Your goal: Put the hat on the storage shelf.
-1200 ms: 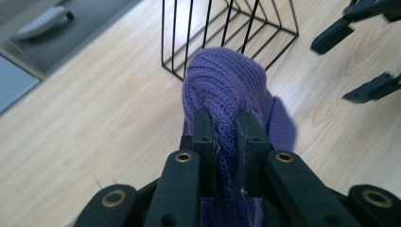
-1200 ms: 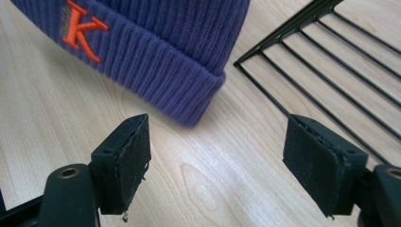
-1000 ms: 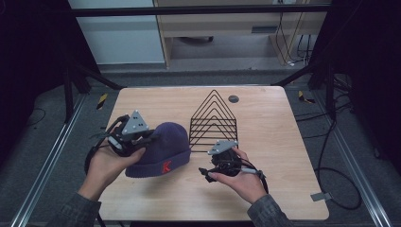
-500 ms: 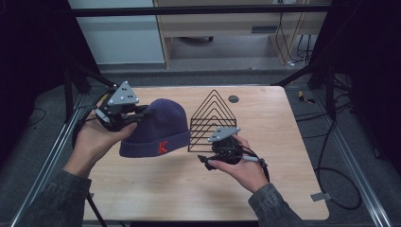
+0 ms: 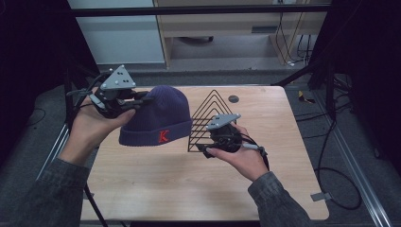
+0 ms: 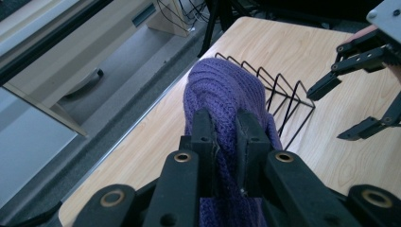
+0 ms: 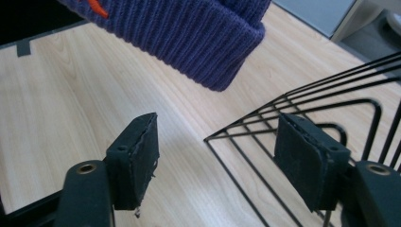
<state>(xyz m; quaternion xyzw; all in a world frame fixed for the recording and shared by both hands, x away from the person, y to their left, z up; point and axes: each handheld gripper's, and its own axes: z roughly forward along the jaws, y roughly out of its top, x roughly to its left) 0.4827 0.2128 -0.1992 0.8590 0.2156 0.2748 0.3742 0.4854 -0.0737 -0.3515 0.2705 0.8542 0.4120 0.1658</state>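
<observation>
The left gripper (image 5: 142, 100) has its fingers clamped on the crown of the purple knit beanie (image 5: 158, 120), which hangs above the worktop (image 5: 156, 189), just left of the black wire rack (image 5: 208, 118). The beanie's ribbed cuff with its red letter faces the person. On the rack's near side, the right gripper (image 5: 201, 150) has just been narrowing its fingers; they stand apart, pressing on nothing, one finger (image 7: 309, 158) over the rack's corner.

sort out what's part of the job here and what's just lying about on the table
In the job:
- purple knit hat, pinched by the left gripper
- black wire rack
- right gripper, jaws apart with nothing between them, having just been closing

Lying about:
- small dark disc near the table's far edge
</observation>
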